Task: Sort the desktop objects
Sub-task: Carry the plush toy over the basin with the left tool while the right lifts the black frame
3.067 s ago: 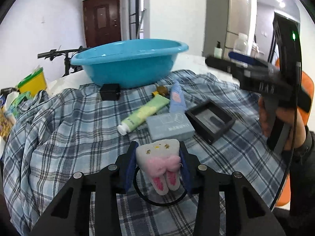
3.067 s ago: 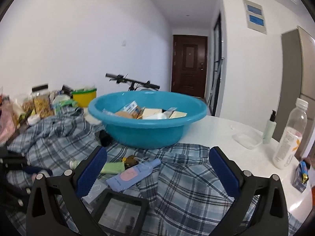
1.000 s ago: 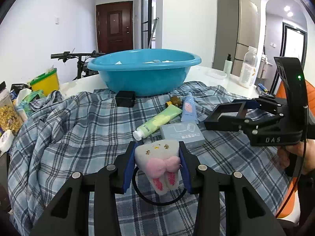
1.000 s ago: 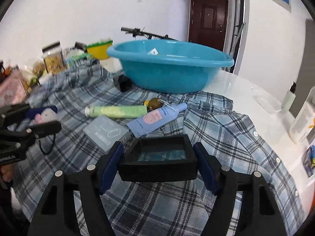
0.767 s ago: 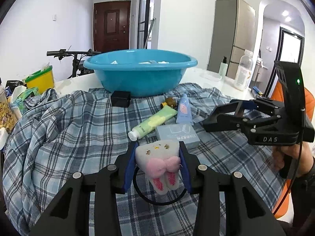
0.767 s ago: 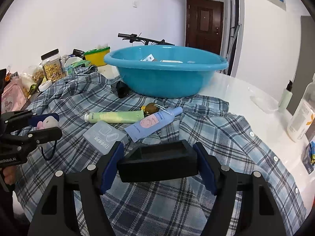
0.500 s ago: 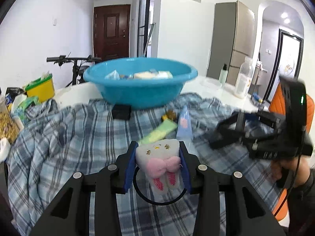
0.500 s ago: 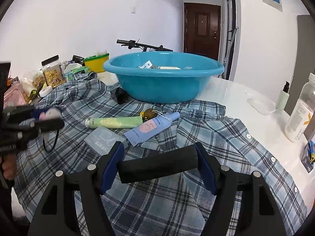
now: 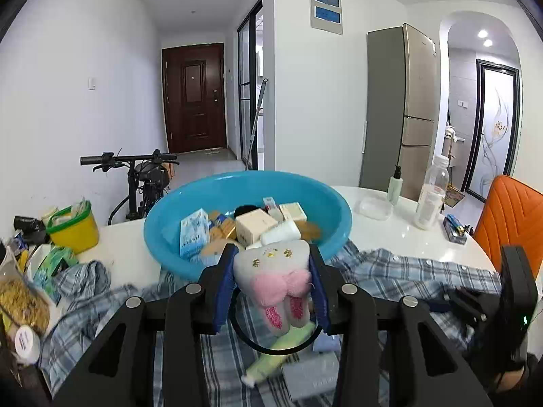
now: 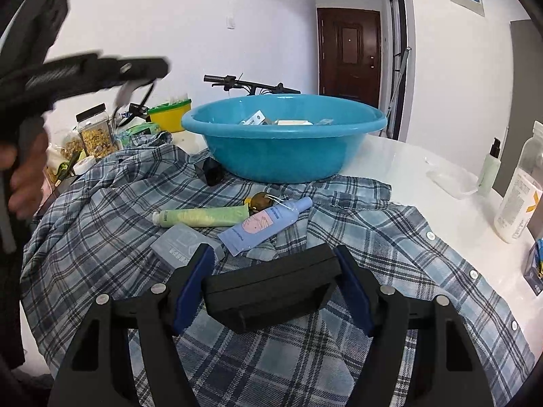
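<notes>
Left tool (image 9: 271, 291): clamped on one plush tooth toy (image 9: 273, 271), held in front of the blue basin (image 9: 336, 217). Right tool (image 10: 275, 291): clamped on one black box (image 10: 271, 288), nearer than the basin, over the plaid shirt (image 10: 101, 224). On the shirt before the basin: two tubes, green (image 10: 203, 216) and blue (image 10: 268, 222); one grey case (image 10: 183, 242).

Turquoise basin (image 10: 281, 149), blue-plaid shirt (image 10: 373, 237), white-and-pink plush (image 9: 276, 278).

On the bench (image 10: 400, 166) a basin (image 10: 281, 149) stands behind the shirt (image 10: 373, 237); 2 tubes (image 10: 203, 217) lie on the shirt before it, boxes (image 9: 254, 227) in the basin.
</notes>
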The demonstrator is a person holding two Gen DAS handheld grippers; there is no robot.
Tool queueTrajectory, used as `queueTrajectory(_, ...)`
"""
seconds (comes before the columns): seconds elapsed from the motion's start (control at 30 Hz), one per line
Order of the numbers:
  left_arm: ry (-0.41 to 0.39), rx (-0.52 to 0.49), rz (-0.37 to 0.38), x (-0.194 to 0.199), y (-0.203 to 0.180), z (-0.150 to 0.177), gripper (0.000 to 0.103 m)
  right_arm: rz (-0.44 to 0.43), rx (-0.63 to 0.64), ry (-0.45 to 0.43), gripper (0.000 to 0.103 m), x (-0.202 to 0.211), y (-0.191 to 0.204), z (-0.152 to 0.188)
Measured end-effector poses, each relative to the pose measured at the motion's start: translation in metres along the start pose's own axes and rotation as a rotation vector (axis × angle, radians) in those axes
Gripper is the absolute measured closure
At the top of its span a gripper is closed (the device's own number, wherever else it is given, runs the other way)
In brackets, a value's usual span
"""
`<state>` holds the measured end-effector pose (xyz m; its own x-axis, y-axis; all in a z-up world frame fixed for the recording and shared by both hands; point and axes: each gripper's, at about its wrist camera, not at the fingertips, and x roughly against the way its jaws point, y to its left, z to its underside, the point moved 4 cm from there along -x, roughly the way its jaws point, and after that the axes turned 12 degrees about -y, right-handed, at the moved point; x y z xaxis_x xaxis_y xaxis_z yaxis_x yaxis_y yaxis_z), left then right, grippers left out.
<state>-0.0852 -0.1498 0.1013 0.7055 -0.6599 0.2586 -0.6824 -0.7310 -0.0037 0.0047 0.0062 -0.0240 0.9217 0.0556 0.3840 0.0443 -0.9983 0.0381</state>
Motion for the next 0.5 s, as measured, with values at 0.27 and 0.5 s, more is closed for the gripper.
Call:
queueTrajectory(0.27,-0.022,0.024,-0.012,-0.053,0.015,-0.015,0.061,0.005,0.001,0.007,0.033,-0.001,0.000,0.001)
queueTrajectory(0.5,0.038,0.074,-0.027,-0.097,0.033,0.004,0.061,0.014,-0.007,0.004,0.033,0.000,-0.002,0.000)
